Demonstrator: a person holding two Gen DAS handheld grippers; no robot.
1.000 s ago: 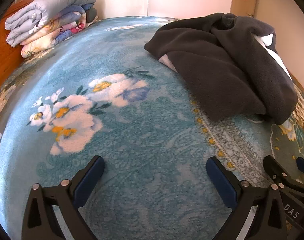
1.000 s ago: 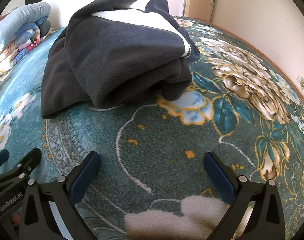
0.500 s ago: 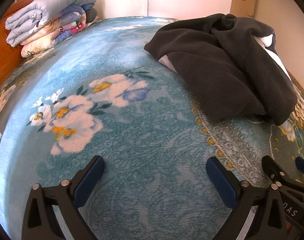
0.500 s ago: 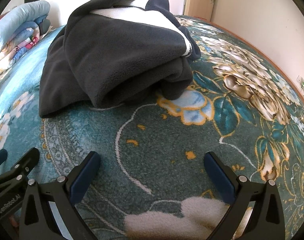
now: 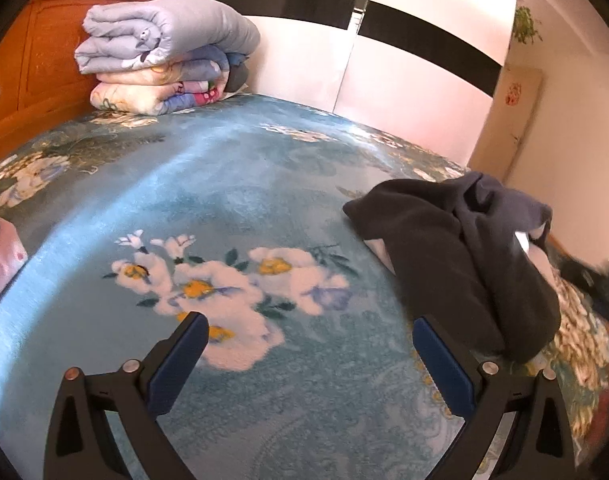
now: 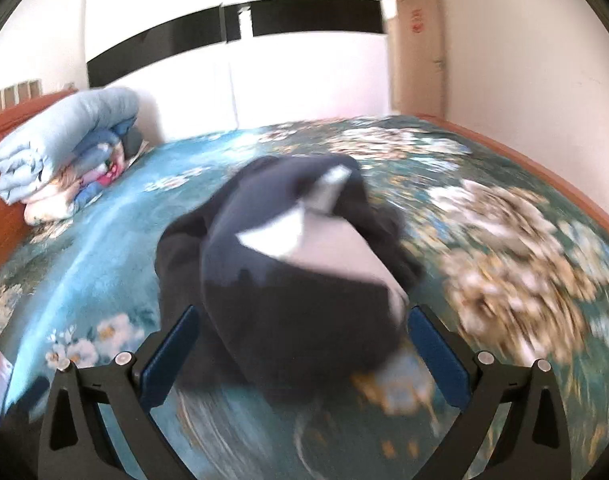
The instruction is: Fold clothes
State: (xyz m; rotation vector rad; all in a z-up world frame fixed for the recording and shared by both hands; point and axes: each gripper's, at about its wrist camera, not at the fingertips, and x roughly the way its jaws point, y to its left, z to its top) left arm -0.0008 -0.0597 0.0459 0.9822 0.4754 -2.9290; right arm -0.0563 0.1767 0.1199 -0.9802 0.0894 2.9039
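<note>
Room: a bedroom; the bed (image 5: 232,208) carries a teal floral blanket, with a white wardrobe with a black band behind it and an orange headboard at the far left.

Left gripper (image 5: 310,354): jaws wide apart, holding nothing, above bare blanket with the white flower print just ahead of them.

Right gripper (image 6: 304,344): jaws wide apart, nothing clamped; the near end of the dark fleece garment (image 6: 288,280) shows right between them. Whether the pads touch the cloth I cannot tell, as this view is smeared by motion.

Garment position: ahead and to the right of the left jaws, well clear of them (image 5: 464,256); centred before the right jaws.

Change: half a second ago both cameras looked down at the blanket with the garment further ahead; now both are raised, so wall and wardrobe fill the top, and the right jaws have closed in on the garment.

Meaning: likely the start of a reach; folding has not begun, and the garment is a crumpled heap.

Long axis: runs away from the right jaws toward the wardrobe, the rounded bulky end nearest, pale lining showing on top.

Further out: a stack of folded quilts (image 5: 164,60) at the far left against the headboard.
</note>
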